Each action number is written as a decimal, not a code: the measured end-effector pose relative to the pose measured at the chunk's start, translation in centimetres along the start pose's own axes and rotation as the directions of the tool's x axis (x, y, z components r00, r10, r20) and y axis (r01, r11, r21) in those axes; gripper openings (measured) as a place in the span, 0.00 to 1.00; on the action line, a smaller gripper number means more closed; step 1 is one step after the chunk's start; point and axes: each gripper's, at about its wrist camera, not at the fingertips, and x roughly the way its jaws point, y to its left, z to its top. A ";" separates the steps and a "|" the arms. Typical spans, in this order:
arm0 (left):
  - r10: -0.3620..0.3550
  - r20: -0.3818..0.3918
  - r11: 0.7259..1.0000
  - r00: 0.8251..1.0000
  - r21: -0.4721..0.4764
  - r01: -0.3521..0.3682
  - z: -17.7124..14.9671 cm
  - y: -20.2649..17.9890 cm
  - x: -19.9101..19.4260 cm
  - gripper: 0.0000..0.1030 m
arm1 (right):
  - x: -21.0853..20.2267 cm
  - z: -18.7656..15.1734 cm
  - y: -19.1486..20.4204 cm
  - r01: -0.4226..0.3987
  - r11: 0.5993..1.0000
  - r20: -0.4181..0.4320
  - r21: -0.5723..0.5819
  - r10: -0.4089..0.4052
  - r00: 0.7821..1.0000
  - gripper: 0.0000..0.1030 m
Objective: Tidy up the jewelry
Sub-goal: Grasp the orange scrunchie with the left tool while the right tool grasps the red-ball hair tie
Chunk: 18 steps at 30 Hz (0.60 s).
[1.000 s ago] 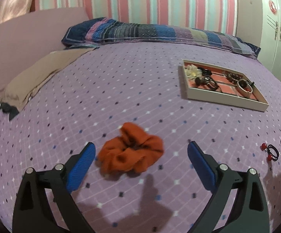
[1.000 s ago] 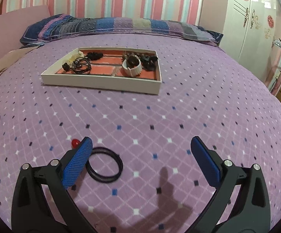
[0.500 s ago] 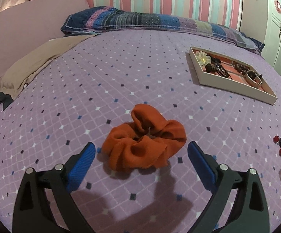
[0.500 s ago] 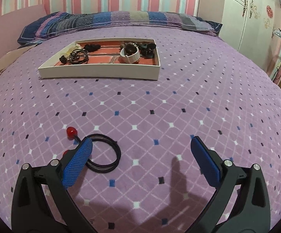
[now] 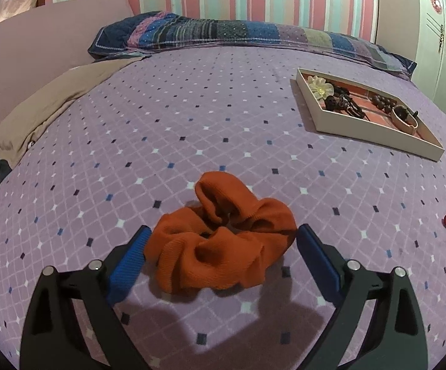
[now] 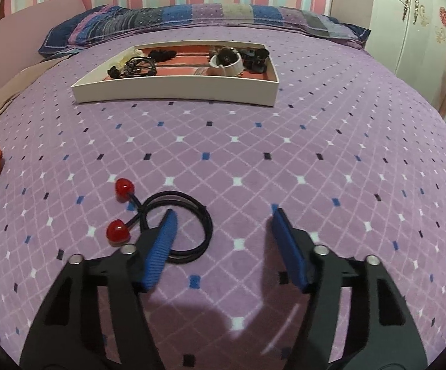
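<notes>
On the far left of the purple patterned bedspread [image 5: 192, 117] a tan cloth [image 5: 53, 98] lies along the edge, below a pink pillow [image 5: 38, 49], and a dark patchwork pillow [image 5: 223, 35] stretches across the head of the bed. The left gripper [image 5: 221, 242] sits low over the bedspread with its jaws spread wide; they have just closed a little, and the orange scrunchie [image 5: 220, 243] now lies between the blue pads, which stand right at its two ends, though I cannot tell whether they press on it. Further right and well beyond the scrunchie, the shallow white tray [image 6: 173, 91] rests on the bedspread, holding a cream flower, dark hair ties, dark beads and a pale band. Nearer, the black hair tie with two red beads [image 6: 173, 225] lies flat on the cover. The right gripper [image 6: 223, 231] is down over it with its jaws partly apart, having just been closing; its left pad sits over the loop of the hair tie, the two beads lie outside that pad, and the right pad stands clear over bare cover, so nothing is clamped
</notes>
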 end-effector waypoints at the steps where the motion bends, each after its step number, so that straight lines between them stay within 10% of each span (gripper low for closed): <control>1: -0.003 0.001 1.000 1.000 0.004 0.003 0.0 -0.1 0.0 0.82 | 0.0 0.1 0.1 0.000 1.000 0.000 -0.003 0.000 1.000 0.55; 8: -0.023 -0.022 1.000 0.999 -0.010 0.022 -0.1 0.4 0.8 0.54 | 0.0 0.2 0.4 -0.031 0.999 0.006 -0.012 0.031 1.000 0.19; 18: -0.037 -0.012 0.999 0.999 -0.037 0.036 -0.2 0.9 0.6 0.34 | 0.1 0.1 1.2 -0.048 0.998 0.009 -0.038 0.049 0.999 0.04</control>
